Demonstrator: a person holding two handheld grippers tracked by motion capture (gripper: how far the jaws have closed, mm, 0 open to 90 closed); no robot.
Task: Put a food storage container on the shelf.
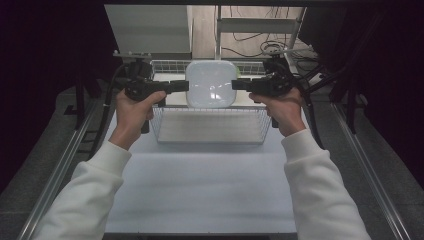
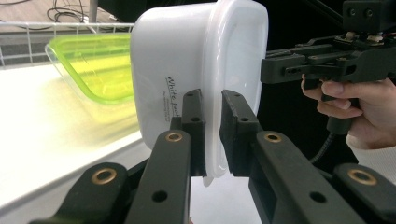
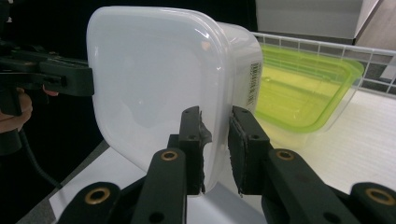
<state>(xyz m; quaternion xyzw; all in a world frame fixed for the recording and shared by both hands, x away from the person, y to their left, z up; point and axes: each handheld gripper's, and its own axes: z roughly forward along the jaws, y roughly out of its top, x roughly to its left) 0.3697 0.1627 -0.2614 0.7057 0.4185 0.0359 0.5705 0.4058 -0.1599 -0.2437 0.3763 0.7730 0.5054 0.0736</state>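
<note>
the white surface runs away from the person, whose two forearms in white sleeves come in from the bottom of the high view. a wire basket sits on the surface's far half, with a further wire rack behind it.

a white plastic container is held up in the air above the far part of the basket, between the two hand-held grippers, with its lidded face turned toward the high camera. in the left gripper view the container stands on edge, its translucent lid rim toward the right gripper, and small printed lettering runs along its side wall. in the right gripper view the same container shows its broad smooth lid and a barcode label on its side.

a green translucent container lies behind the white one on the surface, tilted, close to the wire rail; it appears again in the right gripper view.

the left hand-held gripper comes in from the left and is clamped on the container's rim, one jaw on either side of the lip. the right hand-held gripper comes in from the opposite side and is likewise pinched on the rim, its jaws pressed against the lid edge.
</note>
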